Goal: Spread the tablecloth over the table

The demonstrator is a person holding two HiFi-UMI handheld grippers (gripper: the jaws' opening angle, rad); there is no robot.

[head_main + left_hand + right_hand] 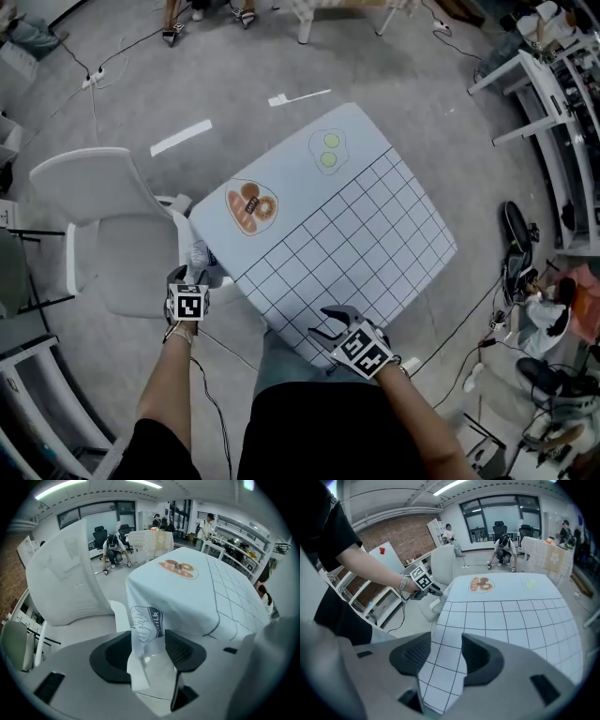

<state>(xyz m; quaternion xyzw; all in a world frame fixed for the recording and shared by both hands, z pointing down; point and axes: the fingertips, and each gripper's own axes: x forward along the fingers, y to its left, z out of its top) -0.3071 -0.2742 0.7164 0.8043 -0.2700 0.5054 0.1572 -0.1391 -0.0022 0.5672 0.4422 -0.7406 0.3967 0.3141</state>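
1. Pale-blue checked tablecloth [347, 216] already lay over the counter ahead of both my grippers. It covered the whole top as far as I could see, printed side up.
2. My left gripper [147, 649] stood with its jaws wide apart. The cloth's near-left corner [146, 623] hung down between them, and I could see no pad pressing on it.
3. My right gripper [446, 657] also had its jaws apart. The checked near edge ran down between them, loose rather than pinched as far as I could tell.
4. Beyond the left gripper the cloth draped over the counter's edge in a few soft folds, and a white chair [112, 234] stood just to that gripper's left.
5. I judged the spreading nearly finished: the cloth was on and flat, with its near corners hanging. What seemed left was drawing both grippers back clear of the cloth, and perhaps squaring the overhang, which I couldn't check on the far side.
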